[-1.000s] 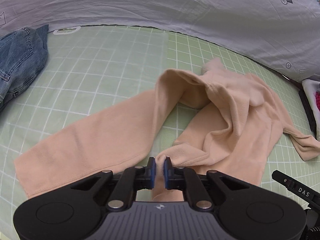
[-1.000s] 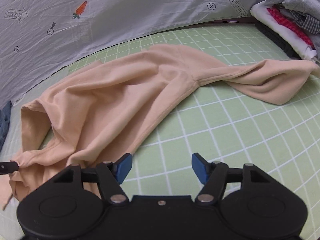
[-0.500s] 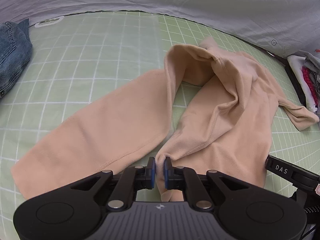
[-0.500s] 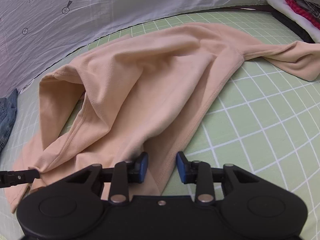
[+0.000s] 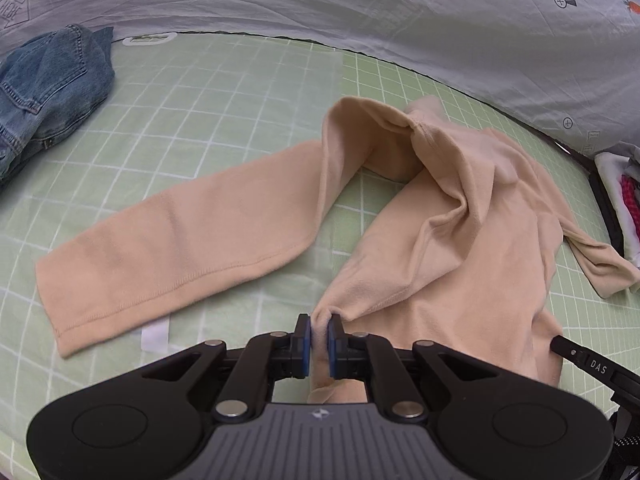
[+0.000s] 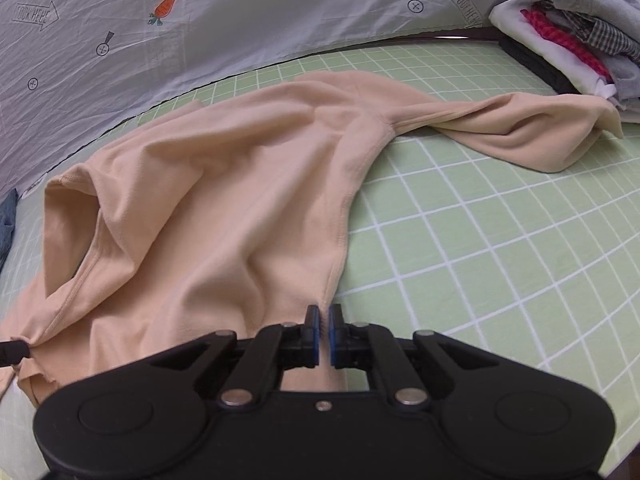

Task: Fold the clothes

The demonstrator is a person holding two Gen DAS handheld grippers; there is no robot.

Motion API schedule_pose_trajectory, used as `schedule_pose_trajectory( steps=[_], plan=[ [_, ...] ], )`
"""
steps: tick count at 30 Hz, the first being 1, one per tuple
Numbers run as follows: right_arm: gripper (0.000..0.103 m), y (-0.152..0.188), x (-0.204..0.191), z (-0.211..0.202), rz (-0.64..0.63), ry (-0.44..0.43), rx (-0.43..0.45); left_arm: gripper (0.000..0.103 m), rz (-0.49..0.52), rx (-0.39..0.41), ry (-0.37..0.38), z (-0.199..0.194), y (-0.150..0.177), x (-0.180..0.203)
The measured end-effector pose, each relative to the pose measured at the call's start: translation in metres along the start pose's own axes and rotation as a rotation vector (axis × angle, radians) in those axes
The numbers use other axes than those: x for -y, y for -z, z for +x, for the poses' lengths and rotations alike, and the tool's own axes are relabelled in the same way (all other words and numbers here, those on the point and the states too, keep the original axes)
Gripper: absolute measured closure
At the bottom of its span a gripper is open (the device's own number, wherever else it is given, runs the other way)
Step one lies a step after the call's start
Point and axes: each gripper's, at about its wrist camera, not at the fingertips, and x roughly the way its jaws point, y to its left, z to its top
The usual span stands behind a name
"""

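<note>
1. The shirt [image 5: 460,240] lies on the mat [image 5: 200,120], spread from centre toward 3 o'clock in the left wrist view.
2. One sleeve [image 5: 180,248] runs out toward 9 o'clock.
3. The other sleeve [image 6: 520,132] reaches toward 2 o'clock in the right wrist view, ending just beside the clothes pile [image 6: 580,40].
4. Jeans [image 5: 48,92] sit at 10 o'clock, well apart from the shirt.
5. The sheet [image 5: 320,8] lies behind the mat, at 12 o'clock.
</note>
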Motion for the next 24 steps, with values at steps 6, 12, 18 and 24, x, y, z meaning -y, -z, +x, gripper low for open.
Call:
schedule_pose_trajectory(
  steps=[6, 12, 18, 24],
  plan=[
    [0.099, -0.007, 0.075, -0.017, -0.013, 0.033, 0.022, 0.094, -0.121, 0.008, -0.029, -0.015, 0.039, 0.028],
    [0.099, -0.011, 0.122, -0.025, -0.073, 0.009, 0.028, 0.094, -0.211, 0.013, -0.047, -0.025, 0.094, 0.059],
    [0.099, -0.005, 0.148, -0.019, -0.147, -0.024, -0.007, 0.094, -0.347, -0.01, -0.085, -0.023, 0.137, 0.068],
    [0.098, 0.001, 0.154, -0.01, -0.195, -0.043, -0.054, 0.093, -0.352, -0.007, -0.135, -0.024, 0.144, 0.079]
  ],
)
